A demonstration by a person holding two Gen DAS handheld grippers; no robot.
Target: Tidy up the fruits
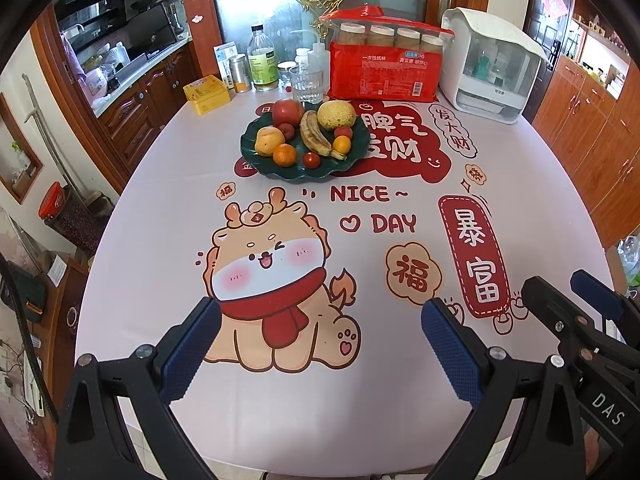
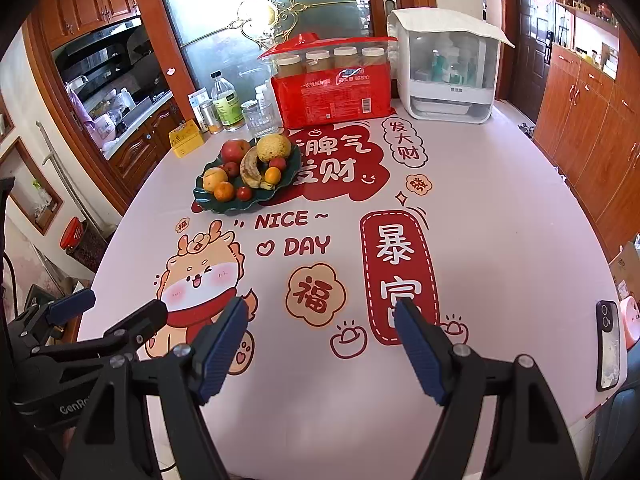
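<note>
While both grippers gape empty, fruits crowd the plate.

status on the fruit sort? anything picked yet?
Done: nothing visible; every fruit, including the banana and apple, sits on the green plate. In hand: nothing; left gripper and right gripper are both open and empty over the near tablecloth. Left: all the sorting.
</note>
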